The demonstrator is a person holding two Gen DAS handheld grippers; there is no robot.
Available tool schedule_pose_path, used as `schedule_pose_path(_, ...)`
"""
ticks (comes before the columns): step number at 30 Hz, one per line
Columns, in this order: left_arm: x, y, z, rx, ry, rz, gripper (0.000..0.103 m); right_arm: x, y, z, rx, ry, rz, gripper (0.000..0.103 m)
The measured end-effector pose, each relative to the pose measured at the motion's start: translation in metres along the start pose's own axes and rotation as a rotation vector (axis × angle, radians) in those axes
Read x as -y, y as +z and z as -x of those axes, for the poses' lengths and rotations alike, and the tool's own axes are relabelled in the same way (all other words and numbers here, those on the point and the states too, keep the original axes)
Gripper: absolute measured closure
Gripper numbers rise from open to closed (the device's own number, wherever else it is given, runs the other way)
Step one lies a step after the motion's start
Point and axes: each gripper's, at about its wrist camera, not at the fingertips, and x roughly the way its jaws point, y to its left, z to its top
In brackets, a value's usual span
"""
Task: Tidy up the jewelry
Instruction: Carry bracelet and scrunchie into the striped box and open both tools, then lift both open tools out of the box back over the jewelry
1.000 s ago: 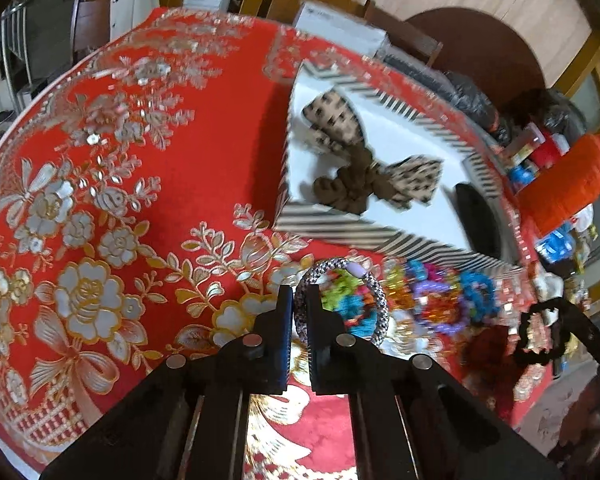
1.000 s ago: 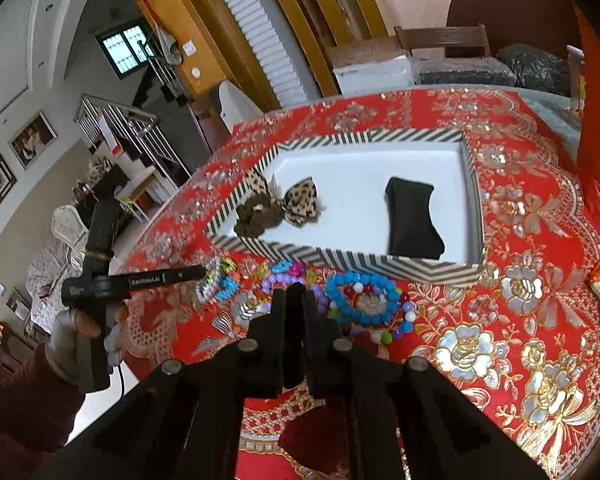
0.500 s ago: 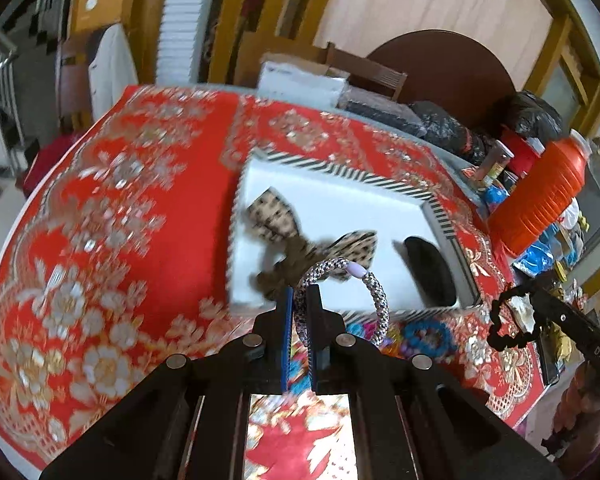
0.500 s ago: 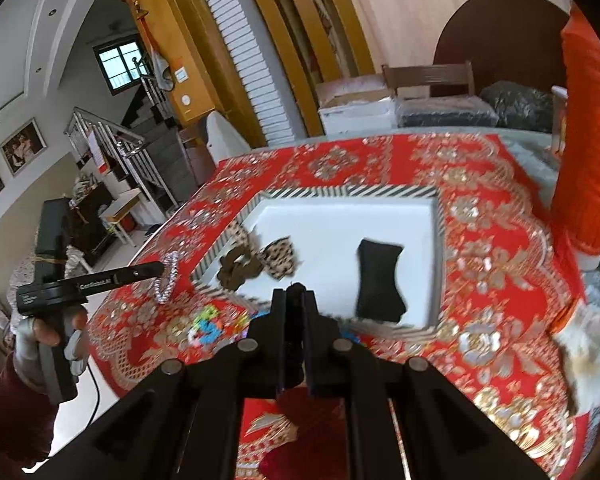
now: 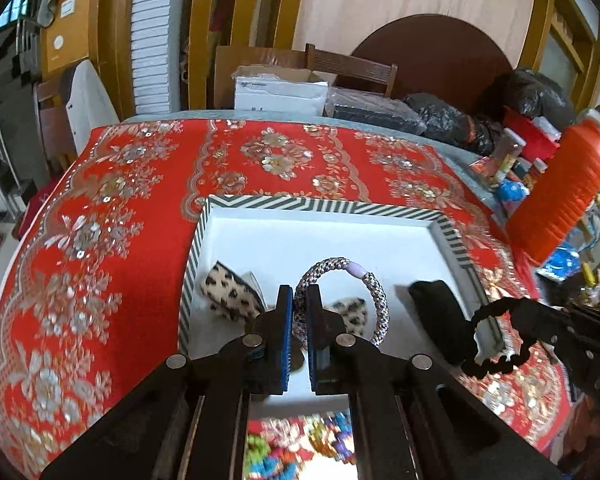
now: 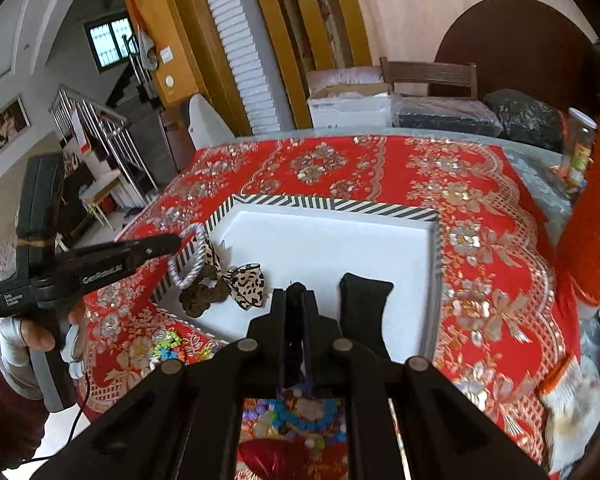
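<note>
A striped tray point(image 6: 332, 205) sat on the tablecloth point(image 6: 480, 248), a leopard bow point(image 6: 248, 280) lying inside to the left of a dark pouch point(image 6: 362, 300); beaded bracelets point(image 6: 300, 416) lay before the tray's near rim.

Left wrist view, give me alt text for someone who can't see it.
The left gripper, shut on a silver braided bracelet, holds it over a white striped-rim tray with a leopard bow and a black pouch; the right gripper holds a black beaded bracelet.
</note>
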Motion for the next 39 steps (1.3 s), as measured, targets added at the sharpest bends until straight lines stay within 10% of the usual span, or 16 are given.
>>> schedule_pose_path(15,-0.018,0.027,-0.066,-0.047,0.068,0.018,0.095,-0.012,0.007,-0.085,-0.126,0.042,0.001,0.096)
schedule_pose_path(25,-0.034,0.025,-0.110,-0.136,0.070,0.090,0.094,0.014,-0.009,-0.122,-0.228,-0.083,-0.013,0.095)
schedule_pose_path(31,-0.036,0.027,-0.104,-0.128,0.028,0.114,0.077,0.012,-0.011,-0.115,-0.229,-0.079,-0.009,0.069)
schedule_pose_path(39,-0.021,0.026,-0.062,-0.065,0.062,0.069,0.076,0.001,-0.009,-0.086,-0.189,-0.077,-0.007,0.064)
